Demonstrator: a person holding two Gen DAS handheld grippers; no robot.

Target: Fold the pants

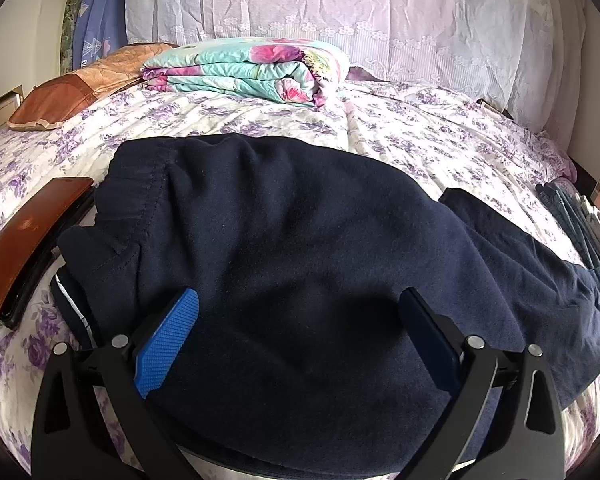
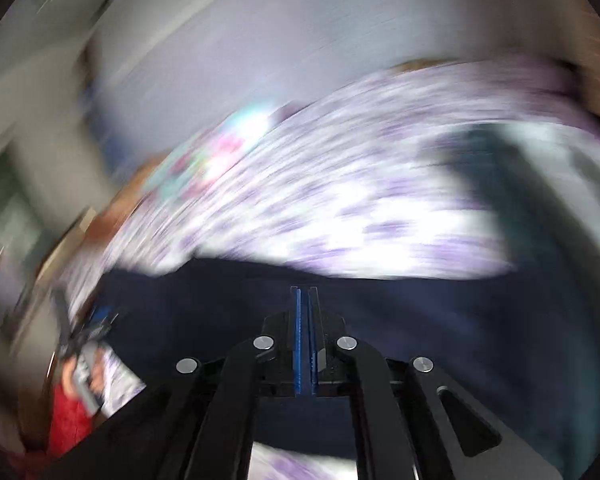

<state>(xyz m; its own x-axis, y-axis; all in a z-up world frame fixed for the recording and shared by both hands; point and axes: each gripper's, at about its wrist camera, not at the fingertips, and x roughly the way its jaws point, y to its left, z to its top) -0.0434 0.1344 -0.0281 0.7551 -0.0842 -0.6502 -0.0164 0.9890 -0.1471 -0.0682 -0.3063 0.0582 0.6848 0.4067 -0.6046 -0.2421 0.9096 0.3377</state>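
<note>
Navy fleece pants (image 1: 284,240) lie spread across the bed (image 1: 400,128), on its purple-flowered sheet, the elastic waistband toward the upper left and the legs trailing off to the right in the left wrist view. The left gripper (image 1: 300,320) hovers over the near part of the fabric with its jaws standing wide apart, one blue ribbed pad (image 1: 168,340) facing inward; nothing is pinched between them. A brown leather case (image 1: 28,240) rests on the sheet just left of the waistband. Farther back lie a folded floral quilt (image 1: 248,68) and an orange-brown pillow (image 1: 80,88), before a white lace curtain (image 1: 340,12). The right wrist view is heavily smeared by blur. The right gripper (image 2: 306,300) shows its jaws drawn nearly together above the dark cloth; whether any fabric is caught between them I cannot tell.
</note>
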